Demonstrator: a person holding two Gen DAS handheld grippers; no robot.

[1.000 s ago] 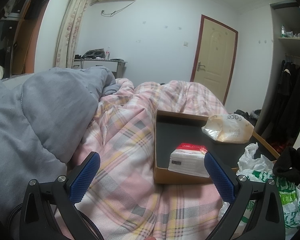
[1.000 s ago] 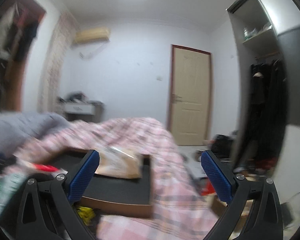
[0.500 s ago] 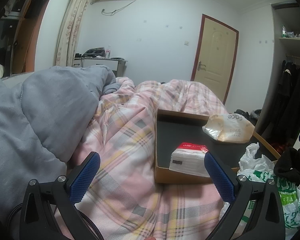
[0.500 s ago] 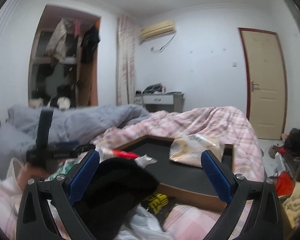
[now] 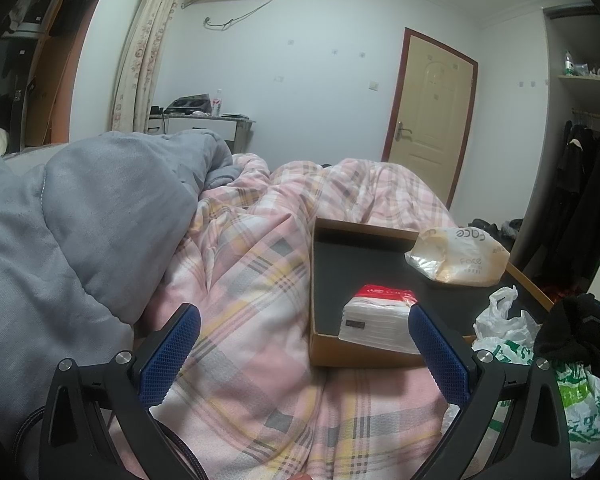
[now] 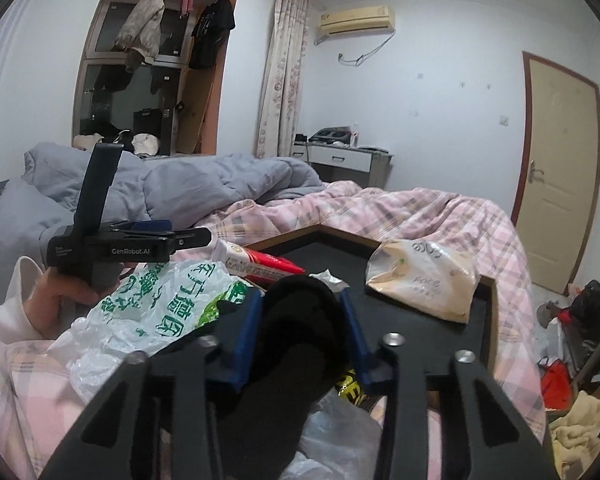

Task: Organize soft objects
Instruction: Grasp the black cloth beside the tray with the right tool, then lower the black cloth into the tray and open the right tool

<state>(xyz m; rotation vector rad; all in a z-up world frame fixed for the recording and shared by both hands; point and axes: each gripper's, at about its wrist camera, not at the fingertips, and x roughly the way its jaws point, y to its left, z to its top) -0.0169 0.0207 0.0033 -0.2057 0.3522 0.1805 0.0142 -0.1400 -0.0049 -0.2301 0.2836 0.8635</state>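
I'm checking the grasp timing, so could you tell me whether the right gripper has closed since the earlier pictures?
Yes. The right gripper has closed inward on the black sock, near the tray.

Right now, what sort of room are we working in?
Almost certainly a bedroom: a bed under a pink plaid quilt and grey duvet, clothes hanging in the alcove, and a door.

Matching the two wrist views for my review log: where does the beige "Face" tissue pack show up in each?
Left wrist: Face tissue pack right of centre, at the tray's far right corner.
Right wrist: pack right of centre, inside the tray, beyond the black sock.
Shared landmark: the door.
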